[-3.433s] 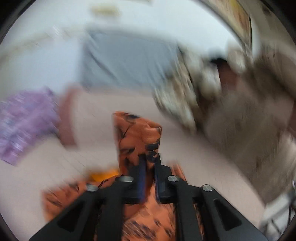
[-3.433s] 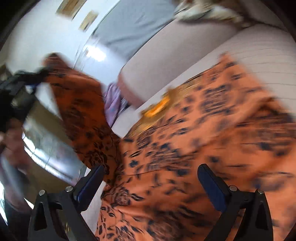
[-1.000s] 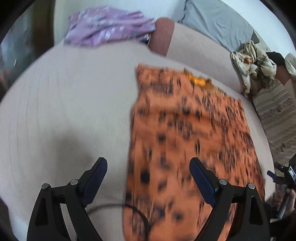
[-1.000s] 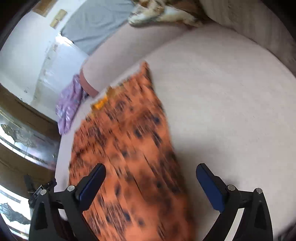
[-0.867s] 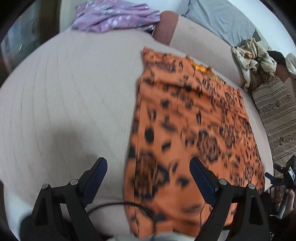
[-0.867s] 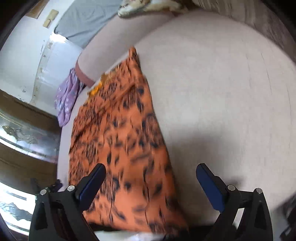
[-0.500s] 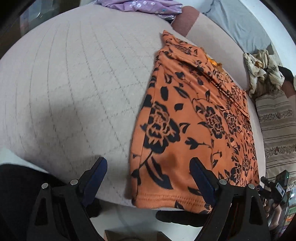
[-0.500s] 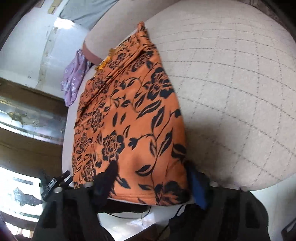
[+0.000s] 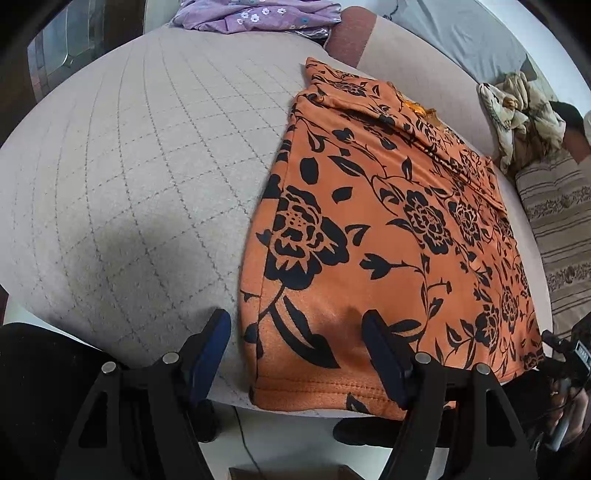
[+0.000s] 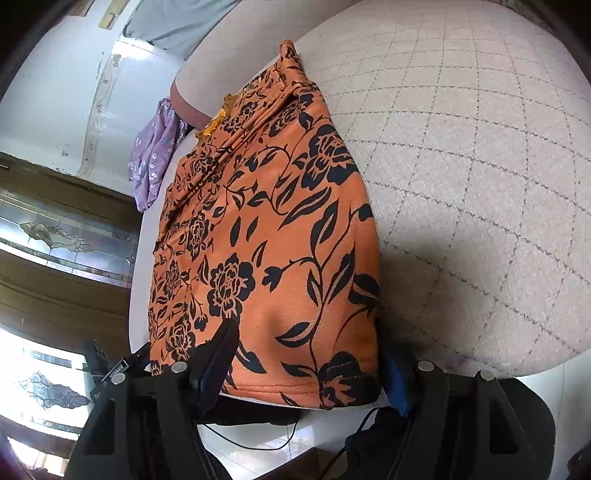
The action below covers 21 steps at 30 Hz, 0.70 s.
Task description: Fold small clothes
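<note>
An orange garment with black flowers (image 9: 388, 229) lies flat on the quilted beige sofa seat (image 9: 129, 166), its hem hanging at the front edge. My left gripper (image 9: 297, 350) is open, its jaws straddling the hem's left corner. In the right wrist view the same garment (image 10: 273, 229) fills the middle, and my right gripper (image 10: 303, 365) is open around the hem's right corner. The right gripper also shows at the far right of the left wrist view (image 9: 565, 354).
A purple flowered garment (image 9: 255, 14) lies on the sofa arm at the back. A crumpled cream cloth (image 9: 517, 107) and a striped cushion (image 9: 557, 218) sit to the right. A grey pillow (image 9: 461, 33) leans on the backrest. Cables run on the floor below.
The garment was lifted by the shut left gripper, then laid flat. Both grippers, open, have dropped to the front hem and their jaws have narrowed around its corners.
</note>
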{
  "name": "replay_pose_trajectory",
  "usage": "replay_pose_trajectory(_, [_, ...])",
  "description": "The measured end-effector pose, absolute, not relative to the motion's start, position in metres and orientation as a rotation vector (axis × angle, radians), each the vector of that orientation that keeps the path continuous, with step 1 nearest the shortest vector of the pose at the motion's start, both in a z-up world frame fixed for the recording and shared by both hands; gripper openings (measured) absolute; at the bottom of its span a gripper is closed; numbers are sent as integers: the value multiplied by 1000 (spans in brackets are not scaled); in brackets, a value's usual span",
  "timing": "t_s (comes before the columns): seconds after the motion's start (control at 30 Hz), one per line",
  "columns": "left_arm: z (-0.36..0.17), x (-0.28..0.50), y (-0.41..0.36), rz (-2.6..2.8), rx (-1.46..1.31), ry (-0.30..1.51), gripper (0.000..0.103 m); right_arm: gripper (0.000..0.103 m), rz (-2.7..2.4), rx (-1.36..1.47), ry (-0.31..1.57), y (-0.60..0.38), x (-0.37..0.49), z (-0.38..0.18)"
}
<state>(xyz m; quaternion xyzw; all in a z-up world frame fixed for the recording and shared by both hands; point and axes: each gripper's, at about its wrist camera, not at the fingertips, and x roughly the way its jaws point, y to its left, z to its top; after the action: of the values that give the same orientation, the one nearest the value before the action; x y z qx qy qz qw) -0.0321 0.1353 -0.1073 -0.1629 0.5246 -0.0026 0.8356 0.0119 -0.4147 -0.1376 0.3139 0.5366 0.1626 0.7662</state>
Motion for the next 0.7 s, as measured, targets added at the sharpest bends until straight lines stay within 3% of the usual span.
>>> replay_pose_trajectory(0.03, [-107,-31,134,11,-319,1118,56,75,355,684,1168,-415,12,-138])
replay_pose_trajectory(0.1, [-105,-30,135,7,-312,1122,15,75,357,684,1175,-416,13,-139])
replay_pose_trajectory(0.13, [-105,-29,137,-17,-333,1127,6,75,359,683,1182,-416,14,-140])
replay_pose_trajectory(0.17, [-103,-29,138,-28,-353,1130,6,72,356,682,1187,-416,14,-140])
replay_pose_trajectory(0.23, [-97,-31,137,-34,-343,1116,5,57,343,676,1200,-418,15,-141])
replay_pose_trajectory(0.27, [-90,-33,136,-42,-348,1097,5,27,331,666,1206,-419,14,-141])
replay_pose_trajectory(0.3, [-83,-35,135,-46,-357,1080,5,11,333,678,1208,-421,12,-140])
replay_pose_trajectory(0.47, [-67,-37,141,-40,-386,1026,6,13,374,748,1115,-428,6,-118])
replay_pose_trajectory(0.53, [-89,-30,143,-8,-395,1091,8,28,327,749,1165,-432,11,-134])
replay_pose_trajectory(0.57, [-101,-27,143,12,-393,1134,16,43,317,770,1193,-432,13,-144])
replay_pose_trajectory(0.63, [-106,-29,145,19,-426,1120,20,59,326,763,1166,-429,13,-144])
replay_pose_trajectory(0.67, [-106,-29,143,15,-427,1115,23,72,346,776,1157,-427,14,-143])
replay_pose_trajectory(0.7, [-106,-28,141,15,-410,1119,23,75,352,771,1148,-424,15,-141])
